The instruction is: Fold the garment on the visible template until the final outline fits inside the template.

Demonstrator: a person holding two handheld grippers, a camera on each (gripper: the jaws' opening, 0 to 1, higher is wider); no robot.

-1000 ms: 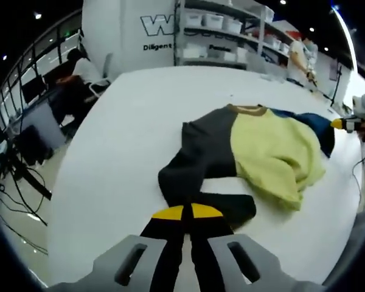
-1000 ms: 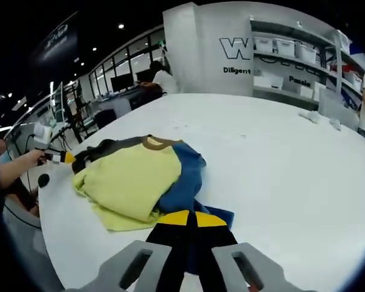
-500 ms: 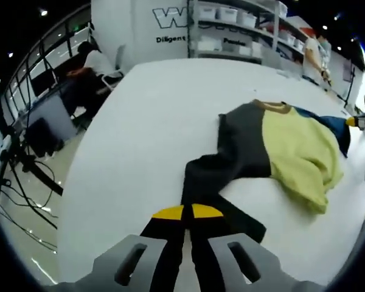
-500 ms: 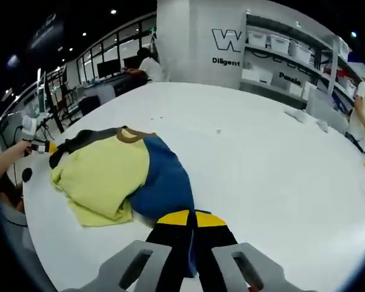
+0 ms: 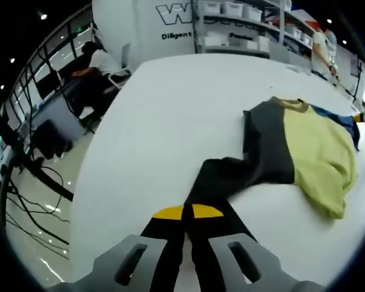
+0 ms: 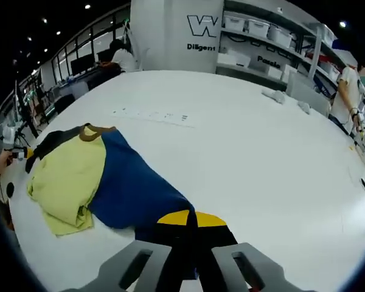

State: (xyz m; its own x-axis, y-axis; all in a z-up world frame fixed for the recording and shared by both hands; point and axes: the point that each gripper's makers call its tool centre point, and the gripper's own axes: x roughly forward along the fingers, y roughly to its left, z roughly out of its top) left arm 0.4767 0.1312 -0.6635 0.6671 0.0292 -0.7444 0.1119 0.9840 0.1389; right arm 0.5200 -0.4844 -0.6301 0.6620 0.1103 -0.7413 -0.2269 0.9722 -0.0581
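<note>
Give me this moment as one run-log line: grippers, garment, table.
left gripper: shut on dark sleeve | right gripper: shut on blue sleeve | garment: sleeves spread apart, yellow middle bunched | white table: template outline not discernible

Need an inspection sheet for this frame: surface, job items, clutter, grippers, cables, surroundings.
Surface: white table, broad and bare around the garment; no template outline seen.
Job's things: garment, with a yellow front, brown collar, dark grey sleeve and blue sleeve, both sleeves pulled out sideways, body bunched.
Clutter: small pale items near the far table edge.
Grippers: left gripper shut on the dark grey sleeve; right gripper shut on the blue sleeve.
Cables: black cables on the floor beside the table.
Surroundings: shelving with bins, seated person, standing person.
</note>
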